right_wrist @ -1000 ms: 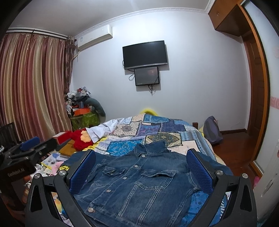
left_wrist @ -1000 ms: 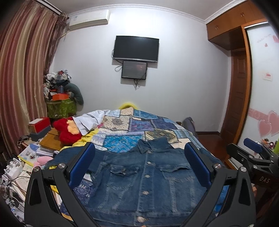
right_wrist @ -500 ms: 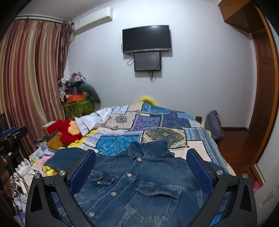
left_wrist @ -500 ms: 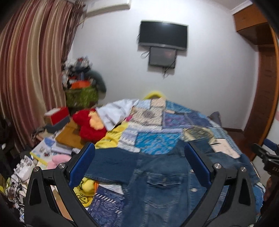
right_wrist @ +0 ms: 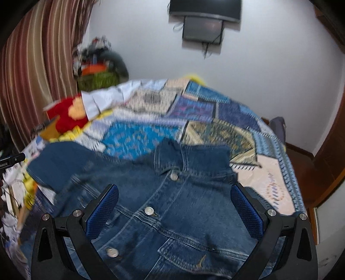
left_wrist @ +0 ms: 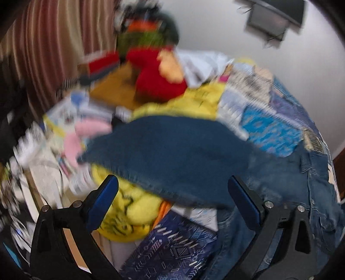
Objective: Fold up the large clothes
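Observation:
A dark blue denim jacket (right_wrist: 172,204) lies front up and buttoned on the patchwork bedspread (right_wrist: 194,120), collar toward the far wall. Its left sleeve (left_wrist: 168,155) stretches out over the bed's left edge. My left gripper (left_wrist: 172,193) is open and empty, just above the sleeve's lower edge; this view is blurred. My right gripper (right_wrist: 174,202) is open and empty, low over the jacket's chest below the collar (right_wrist: 172,159). The tip of the left gripper (right_wrist: 10,160) shows at the left edge of the right wrist view.
A red and yellow plush toy (left_wrist: 159,73) and a white shirt (right_wrist: 112,97) lie at the bed's far left. A yellow cushion (left_wrist: 129,206) and papers (left_wrist: 71,112) crowd the bedside on the left. A TV (right_wrist: 204,8) hangs on the far wall.
Both grippers have moved forward and tilted down toward the jacket. The left one has swung left over the sleeve. Both stay open.

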The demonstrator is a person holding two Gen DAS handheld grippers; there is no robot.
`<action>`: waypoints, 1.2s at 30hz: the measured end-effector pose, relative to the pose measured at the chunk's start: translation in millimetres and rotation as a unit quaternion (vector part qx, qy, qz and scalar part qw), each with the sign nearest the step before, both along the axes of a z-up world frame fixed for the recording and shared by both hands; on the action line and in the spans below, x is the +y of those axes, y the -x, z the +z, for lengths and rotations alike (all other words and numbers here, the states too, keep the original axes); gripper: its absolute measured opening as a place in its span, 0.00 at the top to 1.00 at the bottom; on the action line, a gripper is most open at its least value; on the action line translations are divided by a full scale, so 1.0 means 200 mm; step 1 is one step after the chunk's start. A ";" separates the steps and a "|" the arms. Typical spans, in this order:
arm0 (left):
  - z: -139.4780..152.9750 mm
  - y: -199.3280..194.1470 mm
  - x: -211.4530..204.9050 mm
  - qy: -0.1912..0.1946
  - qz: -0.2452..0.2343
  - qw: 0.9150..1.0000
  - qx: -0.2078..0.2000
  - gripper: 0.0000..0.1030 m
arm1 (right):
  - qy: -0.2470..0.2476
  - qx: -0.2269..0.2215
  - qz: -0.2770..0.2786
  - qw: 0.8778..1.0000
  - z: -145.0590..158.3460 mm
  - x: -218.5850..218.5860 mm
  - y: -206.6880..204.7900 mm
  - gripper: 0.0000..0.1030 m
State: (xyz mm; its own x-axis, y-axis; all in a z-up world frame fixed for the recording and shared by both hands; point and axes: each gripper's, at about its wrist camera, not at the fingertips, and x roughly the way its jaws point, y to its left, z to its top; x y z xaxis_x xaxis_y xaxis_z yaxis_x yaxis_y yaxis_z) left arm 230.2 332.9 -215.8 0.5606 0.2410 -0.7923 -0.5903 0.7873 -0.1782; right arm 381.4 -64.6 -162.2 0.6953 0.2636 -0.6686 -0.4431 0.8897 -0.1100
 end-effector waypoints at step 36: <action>0.56 -0.34 -0.42 -0.132 -0.126 0.979 -0.094 0.95 | -0.023 0.069 0.050 0.996 0.02 -0.10 -0.06 0.00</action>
State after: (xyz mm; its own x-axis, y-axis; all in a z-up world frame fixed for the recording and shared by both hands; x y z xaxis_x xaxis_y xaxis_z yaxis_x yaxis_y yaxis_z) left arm 299.1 248.5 -104.2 0.7582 0.2589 -0.5984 -0.3473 0.9371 -0.0346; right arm 393.2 -83.7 -157.3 0.5656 0.3605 -0.7417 -0.5383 0.8428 -0.0008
